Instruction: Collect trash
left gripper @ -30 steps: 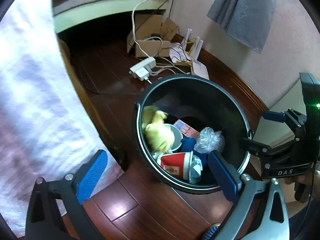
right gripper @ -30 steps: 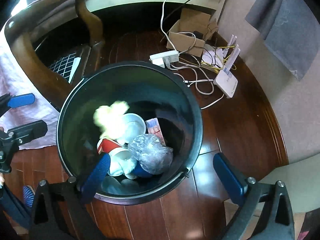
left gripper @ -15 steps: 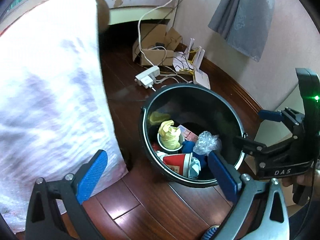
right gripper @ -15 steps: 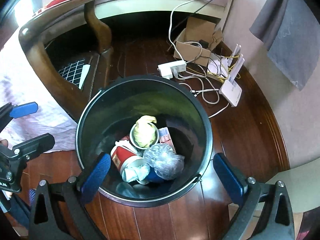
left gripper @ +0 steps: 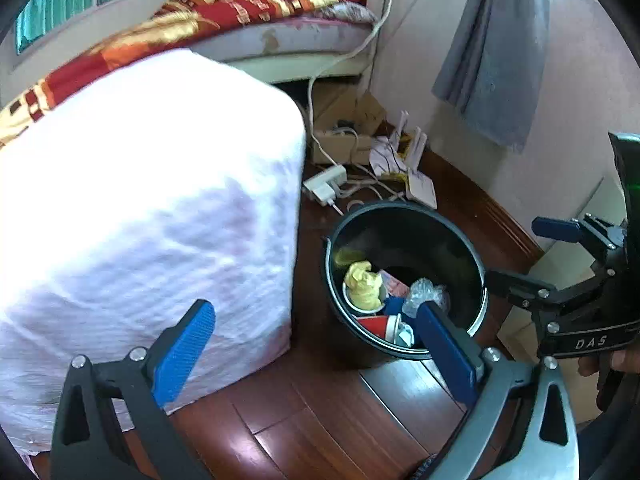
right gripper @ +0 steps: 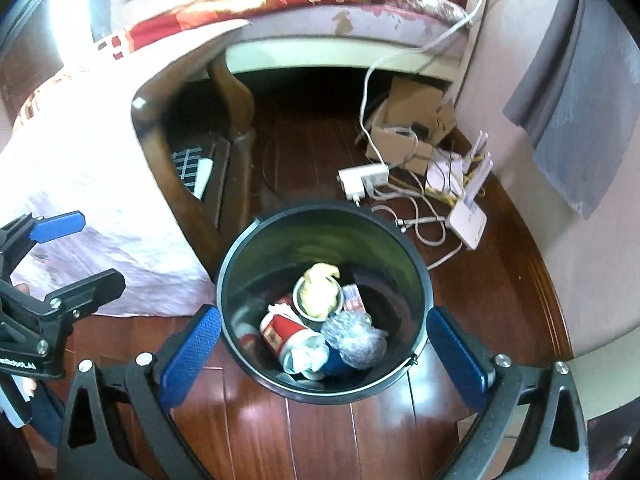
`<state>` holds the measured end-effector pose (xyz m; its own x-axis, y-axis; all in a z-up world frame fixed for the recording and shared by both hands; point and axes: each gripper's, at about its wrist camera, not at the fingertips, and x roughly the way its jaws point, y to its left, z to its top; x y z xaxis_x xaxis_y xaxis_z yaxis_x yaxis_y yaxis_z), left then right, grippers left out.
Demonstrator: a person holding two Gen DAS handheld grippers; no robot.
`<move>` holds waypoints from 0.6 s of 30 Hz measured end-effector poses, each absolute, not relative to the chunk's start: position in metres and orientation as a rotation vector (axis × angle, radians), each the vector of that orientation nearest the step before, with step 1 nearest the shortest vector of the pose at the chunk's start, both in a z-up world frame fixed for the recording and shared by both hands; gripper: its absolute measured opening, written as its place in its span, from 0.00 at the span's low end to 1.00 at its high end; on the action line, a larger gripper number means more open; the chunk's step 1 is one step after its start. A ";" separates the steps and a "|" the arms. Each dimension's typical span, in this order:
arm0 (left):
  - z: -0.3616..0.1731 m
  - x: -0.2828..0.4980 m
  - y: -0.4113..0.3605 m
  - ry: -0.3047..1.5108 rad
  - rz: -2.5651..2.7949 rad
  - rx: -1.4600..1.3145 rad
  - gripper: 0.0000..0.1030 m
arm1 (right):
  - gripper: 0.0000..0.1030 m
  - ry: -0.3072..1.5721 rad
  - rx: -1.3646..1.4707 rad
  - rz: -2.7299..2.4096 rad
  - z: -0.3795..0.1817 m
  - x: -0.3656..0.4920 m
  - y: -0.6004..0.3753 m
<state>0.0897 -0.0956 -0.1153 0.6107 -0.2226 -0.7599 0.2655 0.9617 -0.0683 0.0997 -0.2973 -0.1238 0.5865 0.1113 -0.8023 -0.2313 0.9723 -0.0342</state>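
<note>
- Trash is seen in the left wrist view inside a black bin (left gripper: 404,276) standing on the wooden floor (left gripper: 320,424), ahead and to the right of the left hand-held gripper (left gripper: 316,354), whose blue fingers are spread wide with nothing between them.
- A yellow crumpled wad (left gripper: 362,284) in a white bowl, a red paper cup (left gripper: 378,326) and a clear plastic wrapper (left gripper: 424,292) are seen packed together in the bin.
- A white cloth-covered surface (left gripper: 140,216) fills the space ahead and left of that hand-held gripper.
- The right hand-held gripper (left gripper: 532,254) is seen to its right, open.
- In the right wrist view, the bin (right gripper: 324,304) lies directly ahead, between the spread fingers of the right hand-held gripper (right gripper: 324,354), which is empty.
- A white router (right gripper: 468,216) and a power strip (right gripper: 362,178) lie beyond the bin.
</note>
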 end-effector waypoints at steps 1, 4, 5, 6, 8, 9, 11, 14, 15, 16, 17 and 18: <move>-0.109 0.086 -0.091 0.854 -0.277 0.053 0.99 | 1.00 0.915 -0.138 0.202 -0.119 0.097 -0.295; -0.093 0.076 -0.082 0.824 -0.274 0.050 0.99 | 1.00 0.881 -0.139 0.207 -0.102 0.090 -0.288; -0.089 0.073 -0.080 0.814 -0.271 0.049 0.99 | 1.00 0.870 -0.142 0.208 -0.097 0.086 -0.286; -0.084 0.070 -0.078 0.802 -0.269 0.049 0.99 | 1.00 0.855 -0.144 0.210 -0.090 0.083 -0.283; -0.075 0.062 -0.074 0.781 -0.264 0.048 0.99 | 1.00 0.820 -0.143 0.218 -0.076 0.076 -0.278; -0.070 0.058 -0.073 0.769 -0.262 0.048 0.99 | 1.00 0.804 -0.147 0.217 -0.069 0.072 -0.274; -0.061 0.048 -0.069 0.745 -0.253 0.044 0.99 | 1.00 0.767 -0.144 0.220 -0.055 0.063 -0.269; -0.050 0.033 -0.063 0.711 -0.246 0.036 0.99 | 1.00 0.711 -0.128 0.219 -0.035 0.044 -0.261; -0.045 0.027 -0.061 0.697 -0.237 0.042 0.99 | 1.00 0.689 -0.122 0.217 -0.028 0.037 -0.258; -0.042 0.022 -0.059 0.688 -0.231 0.047 0.99 | 1.00 0.674 -0.112 0.216 -0.024 0.030 -0.257; -0.038 0.015 -0.056 0.675 -0.223 0.053 0.99 | 1.00 0.657 -0.092 0.217 -0.019 0.022 -0.255; -0.034 0.008 -0.053 0.661 -0.217 0.057 0.99 | 1.00 0.644 -0.080 0.220 -0.015 0.014 -0.253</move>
